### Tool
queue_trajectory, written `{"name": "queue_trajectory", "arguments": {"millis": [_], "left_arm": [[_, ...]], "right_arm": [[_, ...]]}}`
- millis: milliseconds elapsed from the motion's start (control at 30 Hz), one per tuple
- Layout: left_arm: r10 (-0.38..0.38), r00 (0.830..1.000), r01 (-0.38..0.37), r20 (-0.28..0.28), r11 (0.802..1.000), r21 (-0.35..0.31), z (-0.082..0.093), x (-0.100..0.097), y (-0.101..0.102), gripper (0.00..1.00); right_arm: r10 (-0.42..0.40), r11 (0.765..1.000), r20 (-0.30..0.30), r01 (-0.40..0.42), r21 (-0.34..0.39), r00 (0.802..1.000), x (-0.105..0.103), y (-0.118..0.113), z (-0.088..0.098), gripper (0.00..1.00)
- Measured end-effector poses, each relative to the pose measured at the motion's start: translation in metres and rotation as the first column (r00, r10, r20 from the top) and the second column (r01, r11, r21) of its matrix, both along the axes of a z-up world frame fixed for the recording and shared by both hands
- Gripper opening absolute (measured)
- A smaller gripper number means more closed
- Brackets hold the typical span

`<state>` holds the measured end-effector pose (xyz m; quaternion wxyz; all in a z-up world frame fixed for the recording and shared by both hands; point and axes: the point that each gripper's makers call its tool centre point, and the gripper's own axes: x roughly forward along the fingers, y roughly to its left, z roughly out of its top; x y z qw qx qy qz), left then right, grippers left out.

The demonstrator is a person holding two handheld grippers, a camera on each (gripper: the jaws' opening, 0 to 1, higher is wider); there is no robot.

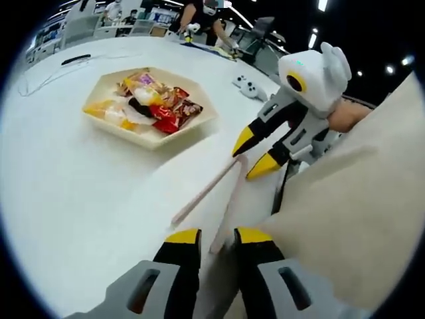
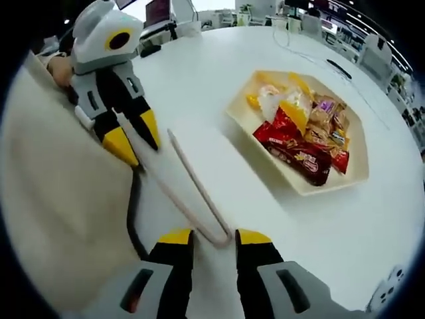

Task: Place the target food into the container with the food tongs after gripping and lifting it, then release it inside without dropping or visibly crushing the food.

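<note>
On the white table (image 1: 73, 199) lie the pale pink food tongs (image 1: 211, 193), flat on the surface. In the right gripper view the tongs (image 2: 192, 193) form a long narrow V. The bend sits right between the tips of the right gripper (image 2: 211, 238), and the two arms run away from it toward the left gripper (image 2: 133, 141), so the long axis points from one gripper to the other. The arms stand spread at their free ends, pinching nothing.

In the left gripper view the free ends lie near the left gripper (image 1: 216, 238): one arm tip reaches up between its yellow-tipped jaws, the other ends out to the side on the bare table. The left jaws stand apart; whether they touch the arm between them, I cannot tell. The right gripper (image 1: 254, 155) appears across the table with its jaws parted around the bend of the tongs. From its own view the bend lies in the gap between the jaws, not clearly squeezed.

The food sits in a cream hexagonal tray (image 1: 192, 126), well apart from the tongs. It holds a heap of wrapped snacks (image 1: 147, 100), red, yellow and purple packets among them; in the right gripper view the tray (image 2: 345, 183) shows the red packets (image 2: 295, 149) nearest the tongs. A beige cloth or sleeve (image 1: 358, 212) covers the table's near edge beside both grippers.
</note>
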<state>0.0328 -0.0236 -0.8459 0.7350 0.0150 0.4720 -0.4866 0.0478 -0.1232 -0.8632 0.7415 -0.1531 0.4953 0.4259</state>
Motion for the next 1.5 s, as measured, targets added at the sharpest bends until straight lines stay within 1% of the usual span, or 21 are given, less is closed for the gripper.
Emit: {"name": "queue_trajectory", "arguments": {"millis": [100,133,267,400,533,567,633,700,800,933,967,1033,1067,1100,1133,1200,1300,1333,1367,1433,1500], "left_arm": [[0.042,0.999,-0.041,0.015,0.999,-0.015,0.006,0.005,0.007,0.22],[0.066,0.998,-0.066,0.02,0.998,-0.021,0.007,0.007,0.011,0.23],[0.121,0.991,-0.12,0.055,0.993,-0.022,0.014,0.012,0.026,0.26],[0.171,0.982,-0.17,0.074,0.985,-0.024,0.02,0.014,0.04,0.33],[0.242,0.965,-0.239,0.099,0.97,-0.039,0.03,0.021,0.055,0.39],[0.272,0.955,-0.268,0.116,0.962,-0.052,0.035,0.025,0.059,0.41],[0.308,0.939,-0.298,0.156,0.951,-0.082,0.045,0.032,0.064,0.42],[0.336,0.926,-0.322,0.171,0.941,-0.105,0.054,0.037,0.068,0.43],[0.399,0.892,-0.372,0.212,0.915,-0.153,0.075,0.049,0.076,0.46],[0.458,0.847,-0.417,0.269,0.887,-0.197,0.097,0.063,0.086,0.56],[0.483,0.823,-0.437,0.299,0.875,-0.208,0.106,0.069,0.091,0.59],[0.491,0.815,-0.444,0.308,0.871,-0.212,0.108,0.071,0.093,0.65],[0.528,0.777,-0.464,0.343,0.848,-0.256,0.128,0.079,0.099,0.68],[0.551,0.751,-0.478,0.363,0.834,-0.278,0.138,0.084,0.104,0.7],[0.573,0.73,-0.488,0.373,0.818,-0.304,0.148,0.088,0.107,0.74],[0.6,0.701,-0.5,0.387,0.799,-0.334,0.161,0.093,0.112,0.78],[0.647,0.635,-0.518,0.422,0.762,-0.39,0.188,0.101,0.127,0.86],[0.655,0.625,-0.522,0.424,0.755,-0.397,0.192,0.102,0.128,0.9],[0.683,0.587,-0.525,0.435,0.73,-0.437,0.207,0.105,0.135,0.93],[0.711,0.552,-0.534,0.436,0.703,-0.471,0.219,0.108,0.144,0.99],[0.731,0.53,-0.534,0.429,0.682,-0.501,0.232,0.109,0.153,0.99]], "right_arm": [[-0.105,0.99,-0.024,0.107,0.087,0.994,-0.001,-0.002,0.004,0.26],[-0.161,0.978,-0.049,0.166,0.123,0.986,-0.003,-0.004,0.005,0.27],[-0.272,0.942,-0.065,0.28,0.187,0.96,-0.009,-0.019,0.008,0.29],[-0.327,0.915,-0.059,0.332,0.23,0.943,-0.01,-0.029,0.014,0.33],[-0.41,0.859,-0.047,0.403,0.317,0.911,-0.002,-0.033,0.031,0.4],[-0.435,0.839,-0.042,0.422,0.343,0.9,0.002,-0.034,0.037,0.42],[-0.461,0.814,-0.032,0.437,0.382,0.887,0.009,-0.034,0.046,0.48],[-0.48,0.801,-0.008,0.442,0.403,0.877,0.016,-0.033,0.054,0.55],[-0.506,0.784,0.057,0.432,0.446,0.861,0.034,-0.031,0.075,0.65],[-0.522,0.757,0.11,0.4,0.517,0.846,0.051,-0.025,0.105,0.69],[-0.523,0.753,0.114,0.396,0.526,0.844,0.053,-0.024,0.11,0.69],[-0.524,0.75,0.118,0.391,0.533,0.844,0.055,-0.023,0.113,0.71],[-0.534,0.735,0.155,0.366,0.571,0.831,0.065,-0.021,0.136,0.72],[-0.544,0.723,0.171,0.355,0.593,0.822,0.07,-0.02,0.148,0.73],[-0.557,0.709,0.185,0.347,0.614,0.81,0.075,-0.02,0.16,0.74],[-0.569,0.693,0.2,0.333,0.64,0.798,0.08,-0.018,0.175,0.77],[-0.596,0.666,0.243,0.302,0.682,0.766,0.091,-0.017,0.205,0.79],[-0.606,0.657,0.248,0.3,0.691,0.756,0.094,-0.017,0.21,0.81],[-0.637,0.62,0.257,0.286,0.731,0.726,0.1,-0.017,0.228,0.82],[-0.659,0.588,0.263,0.265,0.764,0.705,0.105,-0.015,0.244,0.85],[-0.663,0.586,0.29,0.238,0.775,0.69,0.107,-0.012,0.26,0.87]]}}
